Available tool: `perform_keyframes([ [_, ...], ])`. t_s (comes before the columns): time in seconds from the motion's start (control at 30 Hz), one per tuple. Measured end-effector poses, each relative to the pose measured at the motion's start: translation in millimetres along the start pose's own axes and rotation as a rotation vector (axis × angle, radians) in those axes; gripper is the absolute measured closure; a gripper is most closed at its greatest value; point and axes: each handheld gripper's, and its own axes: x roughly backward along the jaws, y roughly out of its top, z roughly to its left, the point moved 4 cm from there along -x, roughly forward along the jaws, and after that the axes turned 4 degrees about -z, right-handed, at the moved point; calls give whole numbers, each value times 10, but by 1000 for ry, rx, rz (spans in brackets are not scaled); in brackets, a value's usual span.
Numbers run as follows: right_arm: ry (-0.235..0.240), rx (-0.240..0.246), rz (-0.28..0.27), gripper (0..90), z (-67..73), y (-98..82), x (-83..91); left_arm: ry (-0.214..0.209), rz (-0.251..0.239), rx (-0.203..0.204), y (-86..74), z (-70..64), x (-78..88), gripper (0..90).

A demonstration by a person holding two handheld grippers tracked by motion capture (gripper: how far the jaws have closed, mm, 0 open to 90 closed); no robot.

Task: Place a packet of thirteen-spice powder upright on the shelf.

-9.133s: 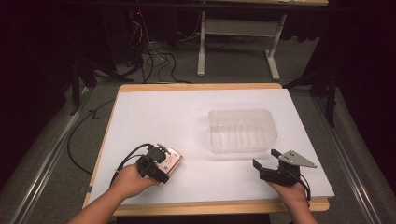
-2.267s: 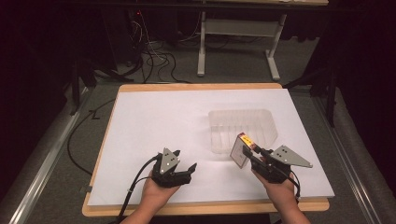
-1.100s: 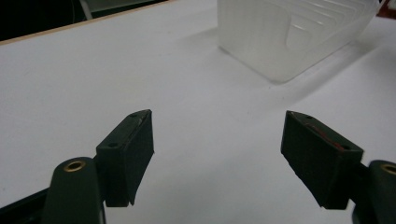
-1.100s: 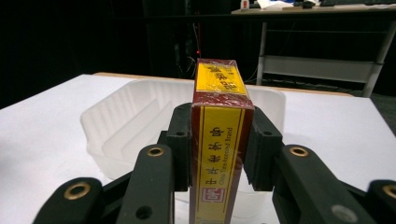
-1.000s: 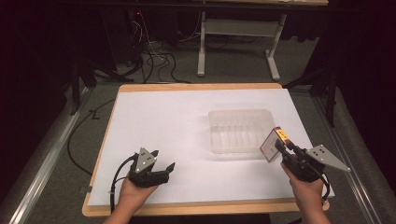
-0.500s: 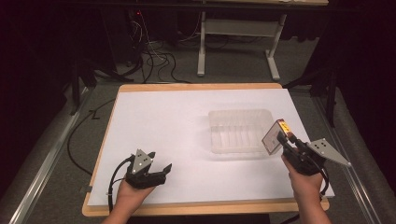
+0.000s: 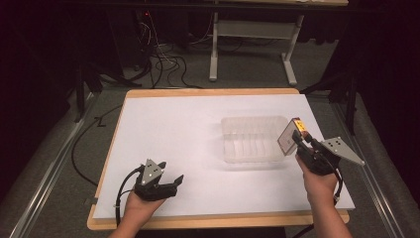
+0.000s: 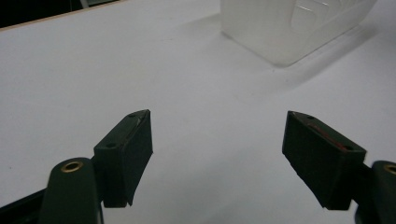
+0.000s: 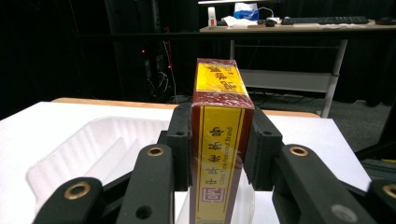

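A small red and yellow box (image 9: 218, 135) wrapped in clear film stands on end between the jaws of my right gripper (image 9: 218, 154), which is shut on it. In the high view the box (image 7: 289, 137) hangs in my right gripper (image 7: 300, 144) at the right end of the clear plastic tray (image 7: 253, 140), just above its rim. My left gripper (image 7: 174, 183) rests low near the table's front left, jaws open, nothing between them. In the left gripper view its open jaws (image 8: 217, 154) frame bare white tabletop, with the tray (image 8: 289, 28) farther off.
The white board (image 7: 188, 134) lies on a wooden table. A black cable (image 7: 81, 148) trails off the left edge. Beyond the far edge are a desk frame (image 7: 252, 34) and floor cables (image 7: 163, 59). A desk with a keyboard (image 9: 322, 20) stands behind.
My right gripper has carried the box a little up and away, toward the tray's right end. The left gripper has stayed at the front left of the table.
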Motion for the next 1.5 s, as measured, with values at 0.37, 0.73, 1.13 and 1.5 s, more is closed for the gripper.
perform_keyframes([
  [0.37, -35, 1, 0, 687, -15, 55, -183, 0, -6, 0, 28, 12, -1, 248],
  [0.73, -67, 9, 9, 687, -28, 86, -387, -10, -14, 6, 40, -14, 6, 248],
  [1.13, -123, 5, 37, 686, -105, 10, -572, -14, -14, 15, 54, -11, 14, 248],
  [1.5, -154, 33, 60, 686, -92, -60, -656, -15, -5, 9, 33, -17, 7, 248],
])
